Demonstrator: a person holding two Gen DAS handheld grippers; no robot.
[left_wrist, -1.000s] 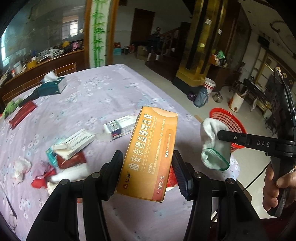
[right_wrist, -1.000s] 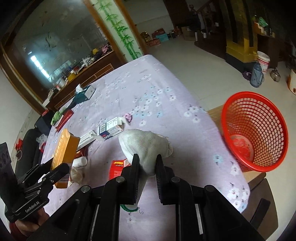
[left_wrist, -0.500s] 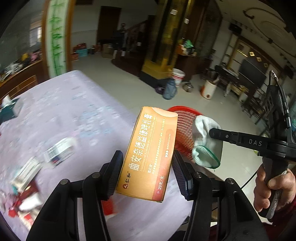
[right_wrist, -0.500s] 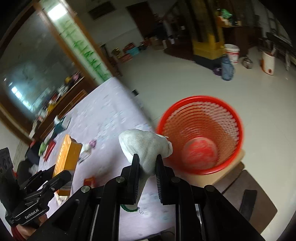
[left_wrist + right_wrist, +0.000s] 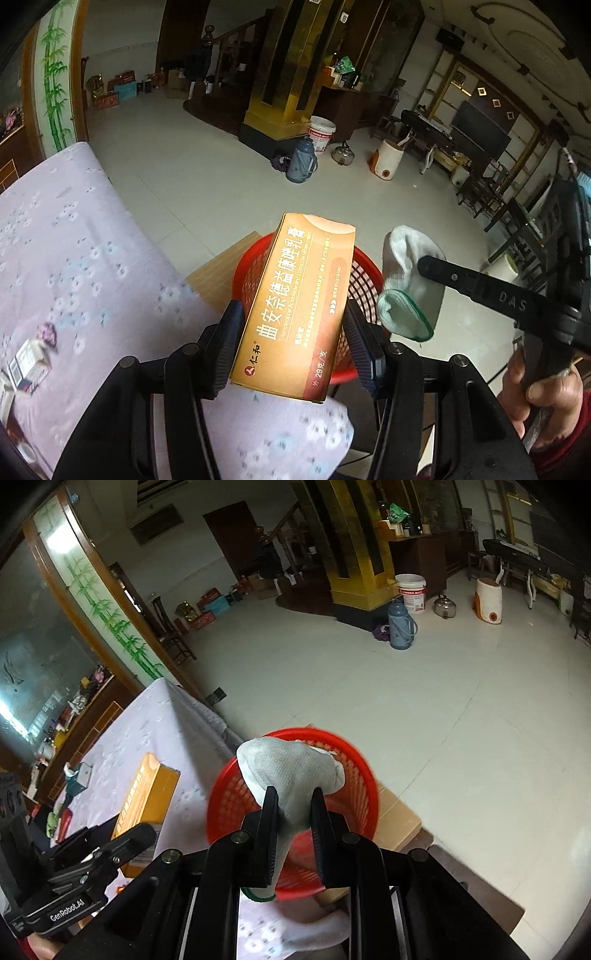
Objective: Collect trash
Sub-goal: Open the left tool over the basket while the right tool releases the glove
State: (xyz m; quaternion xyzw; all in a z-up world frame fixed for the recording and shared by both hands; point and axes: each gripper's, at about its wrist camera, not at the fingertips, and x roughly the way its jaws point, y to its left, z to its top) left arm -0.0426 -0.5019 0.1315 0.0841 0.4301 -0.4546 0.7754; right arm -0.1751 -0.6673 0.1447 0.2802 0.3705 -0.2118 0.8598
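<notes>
Two grippers (image 5: 295,343) (image 5: 291,812) showing, one orange medicine box (image 5: 295,306), one white sock (image 5: 410,288), one red mesh basket (image 5: 354,805), one small carton (image 5: 29,363) lying on one floral-clothed table (image 5: 74,266)

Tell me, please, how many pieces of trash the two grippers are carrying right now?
2: an orange box clamped in the left gripper, and a white sock pinched in the right gripper, both near the red basket.

Both claws are matte black with ribbed finger pads and round silver screws. The right claw (image 5: 424,266) reads "DAS", the left claw (image 5: 144,834) "GenRobot.AI". A dark red sleeve (image 5: 576,435) shows at four o'clock.
</notes>
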